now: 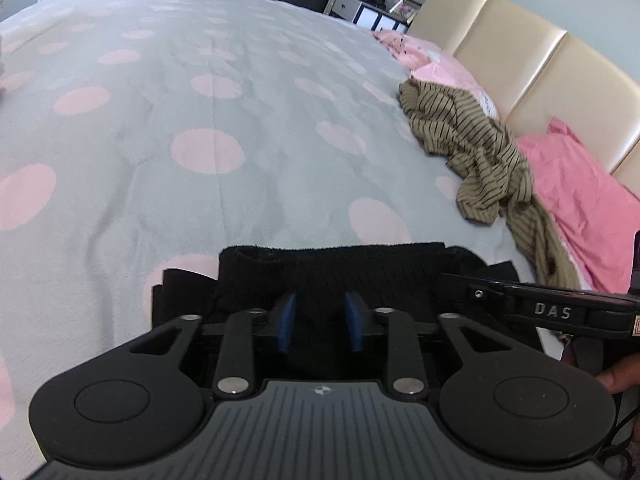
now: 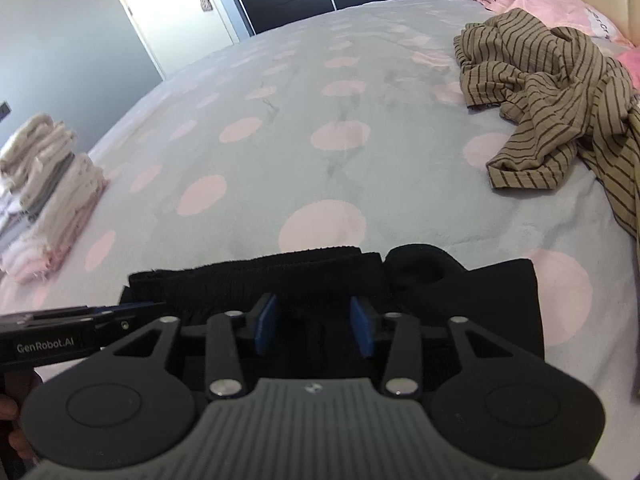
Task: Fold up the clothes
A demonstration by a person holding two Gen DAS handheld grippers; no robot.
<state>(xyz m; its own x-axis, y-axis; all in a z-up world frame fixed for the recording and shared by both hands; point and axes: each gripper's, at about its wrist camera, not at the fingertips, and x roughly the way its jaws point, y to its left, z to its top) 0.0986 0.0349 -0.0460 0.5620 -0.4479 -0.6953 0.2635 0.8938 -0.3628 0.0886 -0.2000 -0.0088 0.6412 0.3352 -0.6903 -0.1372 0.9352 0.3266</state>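
Black garment (image 1: 332,268) under both grippers' parted jaws; one striped garment (image 2: 552,92); one folded stack (image 2: 44,196).

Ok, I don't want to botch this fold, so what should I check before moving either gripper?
1. Left gripper jaws apart over the black garment: ok, open.
2. Right gripper jaws apart over it too: ok, open.
3. Fabric actually between the jaws: cannot tell, black on black.
4. Garment lying flat: not ok, its right end is bunched.
5. Blanket ahead free for folding: ok.
6. Striped garment clear of the black one: ok, apart.
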